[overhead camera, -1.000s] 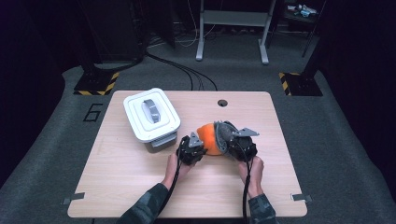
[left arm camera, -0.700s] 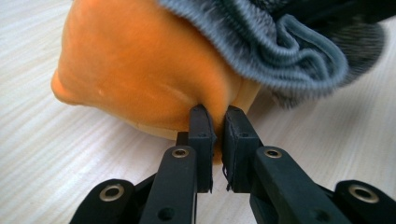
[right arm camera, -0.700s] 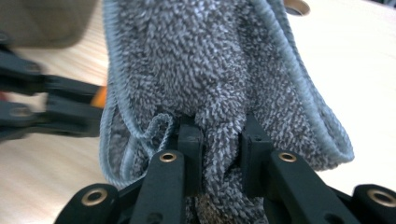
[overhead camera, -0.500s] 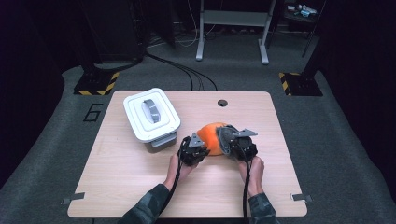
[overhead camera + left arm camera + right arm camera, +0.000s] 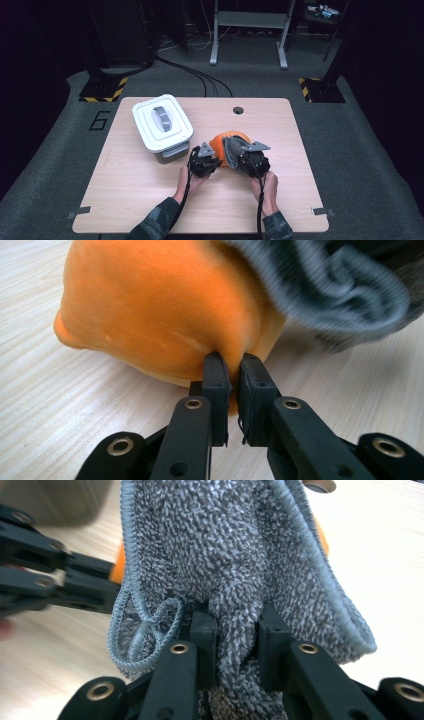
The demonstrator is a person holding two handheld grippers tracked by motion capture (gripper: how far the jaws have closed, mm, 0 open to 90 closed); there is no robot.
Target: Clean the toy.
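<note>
Now the left gripper (image 5: 230,371) has nipped shut on the edge of the soft orange plush object (image 5: 160,310), mid-table beside the white lidded plastic box (image 5: 161,125). Right gripper (image 5: 239,630) stays clamped on the grey terry cloth (image 5: 225,545) draped over it. Both holds look set for wiping.

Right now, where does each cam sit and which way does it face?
High view: above the person's side, facing forward and down on the table; forearms, both grippers.
Left gripper view: rides the left gripper, along its jaws pinching the orange cloth.
Right gripper view: rides the right gripper, jaws clamping the grey towel.
Shared: both cloths.
</note>
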